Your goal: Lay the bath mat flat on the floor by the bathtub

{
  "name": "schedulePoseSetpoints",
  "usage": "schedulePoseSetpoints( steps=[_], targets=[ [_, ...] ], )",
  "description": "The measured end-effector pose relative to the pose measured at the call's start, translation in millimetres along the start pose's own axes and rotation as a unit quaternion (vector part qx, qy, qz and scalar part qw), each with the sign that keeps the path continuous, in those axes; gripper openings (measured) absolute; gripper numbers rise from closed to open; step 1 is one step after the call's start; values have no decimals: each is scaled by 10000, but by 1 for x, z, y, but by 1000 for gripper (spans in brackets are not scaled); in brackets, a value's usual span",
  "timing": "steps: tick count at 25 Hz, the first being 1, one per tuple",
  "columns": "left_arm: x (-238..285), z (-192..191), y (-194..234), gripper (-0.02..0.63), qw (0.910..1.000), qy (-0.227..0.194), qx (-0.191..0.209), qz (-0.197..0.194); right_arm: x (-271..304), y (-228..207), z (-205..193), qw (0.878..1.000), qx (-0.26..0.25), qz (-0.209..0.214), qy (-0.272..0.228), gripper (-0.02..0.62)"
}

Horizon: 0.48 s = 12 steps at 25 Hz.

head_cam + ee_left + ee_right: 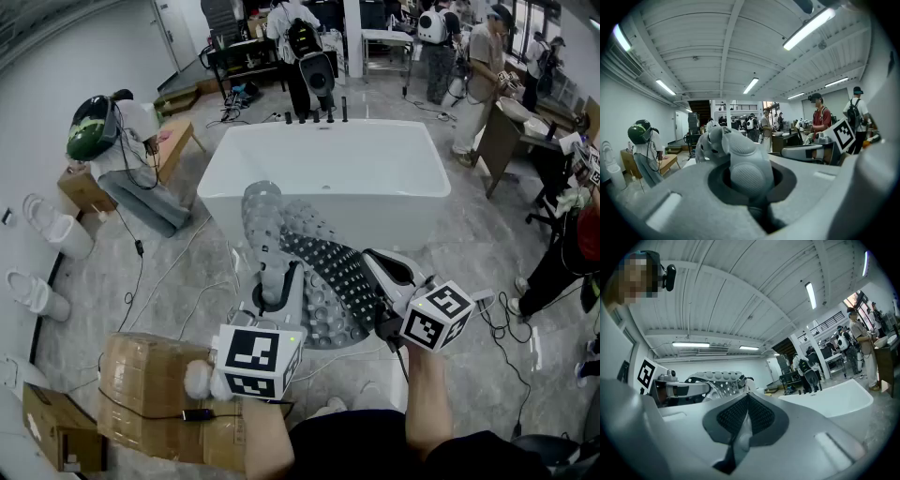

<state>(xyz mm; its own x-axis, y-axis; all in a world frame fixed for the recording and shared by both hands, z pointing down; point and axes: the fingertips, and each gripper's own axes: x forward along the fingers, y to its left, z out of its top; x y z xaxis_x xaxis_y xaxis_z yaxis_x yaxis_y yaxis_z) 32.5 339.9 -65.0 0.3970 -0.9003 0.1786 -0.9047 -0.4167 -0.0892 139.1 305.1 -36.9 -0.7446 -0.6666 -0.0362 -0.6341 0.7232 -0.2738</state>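
Currently the mat (323,267) hangs crumpled above the floor (178,281), just near of the tub (281,178). The left gripper (273,277) and right gripper (382,265) both have jaws clenched on its edges. Next, I judge: spread it taut, then lower it flat.

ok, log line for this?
left gripper: shut on grey bubbled rubber bath mat | right gripper: shut on mat | mat: held up, crumpled, before white bathtub
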Motion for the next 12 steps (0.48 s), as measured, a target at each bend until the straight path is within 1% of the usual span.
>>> schedulePoseSetpoints(
  steps=[4,7,12],
  targets=[
    [-3,-1,7,21,10000,-21,-11,-51,3,7,4,9999,-47,-78,-49,11],
    [-4,-3,4,21,9999,-14,-3,-103,-4,8,5,9998,-37,-154,-106,11],
    [-3,0,1,21,9998,-71,-37,-192,-12,10,19,9992,-160,-275,-240,11]
  ],
)
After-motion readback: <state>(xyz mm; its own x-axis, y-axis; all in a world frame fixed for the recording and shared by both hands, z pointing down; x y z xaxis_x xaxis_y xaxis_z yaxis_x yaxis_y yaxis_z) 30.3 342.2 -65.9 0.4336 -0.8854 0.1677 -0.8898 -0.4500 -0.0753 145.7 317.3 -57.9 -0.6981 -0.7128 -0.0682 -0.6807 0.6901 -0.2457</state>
